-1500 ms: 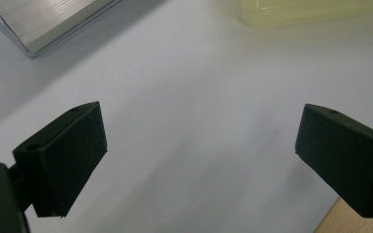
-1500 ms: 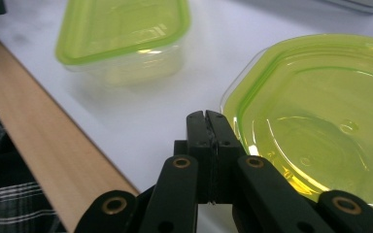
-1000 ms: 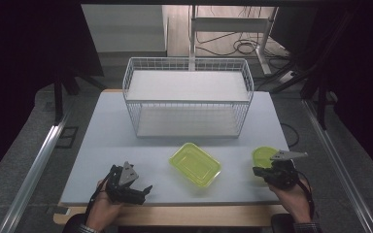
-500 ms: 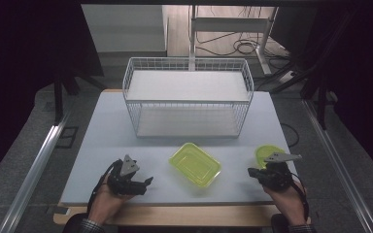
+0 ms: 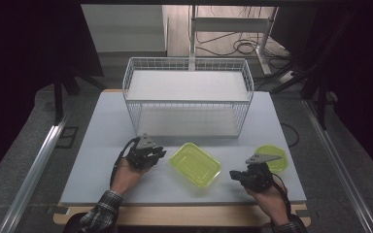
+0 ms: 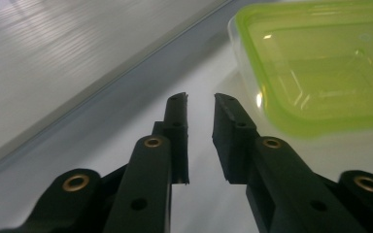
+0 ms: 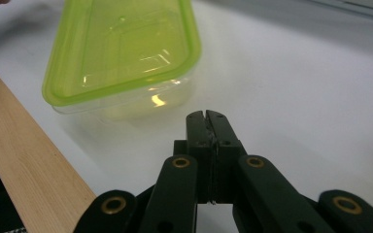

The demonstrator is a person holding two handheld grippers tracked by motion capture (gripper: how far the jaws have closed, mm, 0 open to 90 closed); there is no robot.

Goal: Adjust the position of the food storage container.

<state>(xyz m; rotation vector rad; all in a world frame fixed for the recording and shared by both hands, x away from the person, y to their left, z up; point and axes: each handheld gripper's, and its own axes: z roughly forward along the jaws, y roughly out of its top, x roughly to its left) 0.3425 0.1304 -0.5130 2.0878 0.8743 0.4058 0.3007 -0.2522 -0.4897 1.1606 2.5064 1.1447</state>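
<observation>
A rectangular clear container with a lime-green lid (image 5: 194, 164) lies on the white table, in front of the wire basket (image 5: 187, 94). My left gripper (image 5: 159, 153) rests just left of it, jaws slightly open with nothing between them (image 6: 200, 103); the green-lidded container (image 6: 320, 63) shows close at its upper right. My right gripper (image 5: 234, 174) sits right of the container near the front edge, jaws shut and empty (image 7: 206, 116), aimed toward the green-lidded container (image 7: 121, 48). A round green lid (image 5: 272, 158) lies behind the right hand.
The white wire basket stands at the table's back centre, its near wall close behind the left gripper. A wooden strip (image 7: 24, 160) edges the table's front. Cables lie on the floor (image 5: 243, 46) beyond the table.
My left hand has moved forward and right, up beside the container's left end. My right hand has shifted left and slightly back toward the front edge.
</observation>
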